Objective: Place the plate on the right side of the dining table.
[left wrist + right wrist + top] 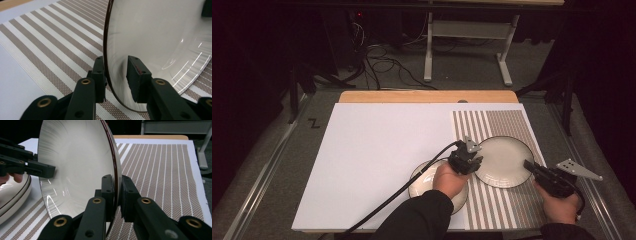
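I am working at a table covered by a white board (pixel 377 160), with a brown-and-white striped placemat (pixel 512 125) laid over its right part. Ahead of both my tools, on the placemat, sits a round cream plate with a dark rim (pixel 504 161). My right gripper (pixel 532 167) comes at that plate from its right edge; in the right gripper view its two black jaws are pressed together on the dark rim (pixel 115 173), one inside the dish and one outside. My left gripper (pixel 468 161) meets the same plate at its left edge. In the left gripper view the rim (pixel 106 50) runs between its jaws, the outer jaw close against the rim while the inner pad (pixel 136 75) stands a little off the plate's inner surface, so this grip is loose. A second plate (pixel 424 181) of the same kind lies under my left hand (pixel 451 180), just beside the first plate
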